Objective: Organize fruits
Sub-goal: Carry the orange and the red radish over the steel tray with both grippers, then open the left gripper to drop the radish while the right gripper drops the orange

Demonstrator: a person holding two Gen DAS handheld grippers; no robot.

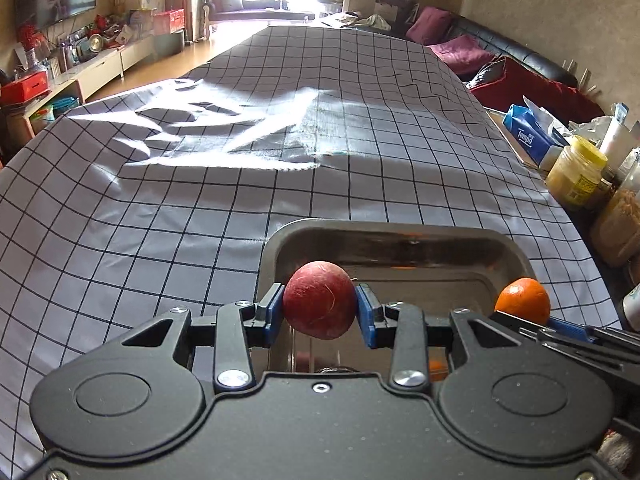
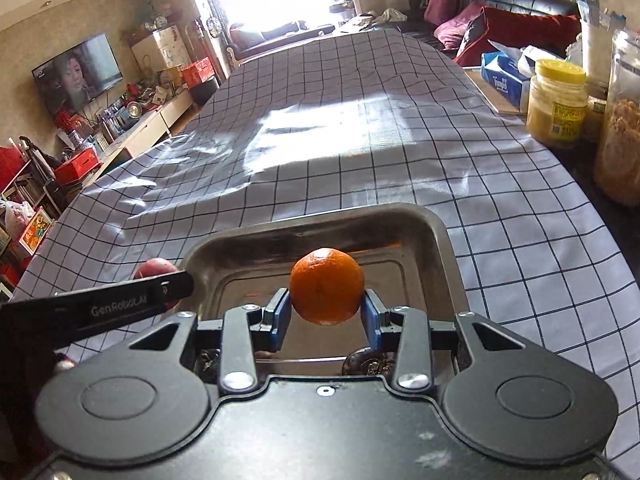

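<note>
My left gripper (image 1: 320,312) is shut on a red apple (image 1: 319,300) and holds it over the near left part of a metal tray (image 1: 400,232) on the checked tablecloth. My right gripper (image 2: 326,312) is shut on an orange (image 2: 327,286) and holds it above the same tray (image 2: 320,220). The orange also shows at the right in the left wrist view (image 1: 522,300). The apple peeks out behind the left gripper's arm in the right wrist view (image 2: 154,268). Dark fruit (image 2: 366,360) lies low in the tray, mostly hidden by my right gripper.
A yellow-lidded jar (image 2: 556,100), a tall glass jar (image 2: 622,120) and a blue tissue pack (image 2: 504,76) stand along the table's right edge. The checked tablecloth (image 1: 240,140) stretches far ahead. A sofa with red cushions (image 1: 520,80) is beyond right, a TV shelf (image 1: 80,64) left.
</note>
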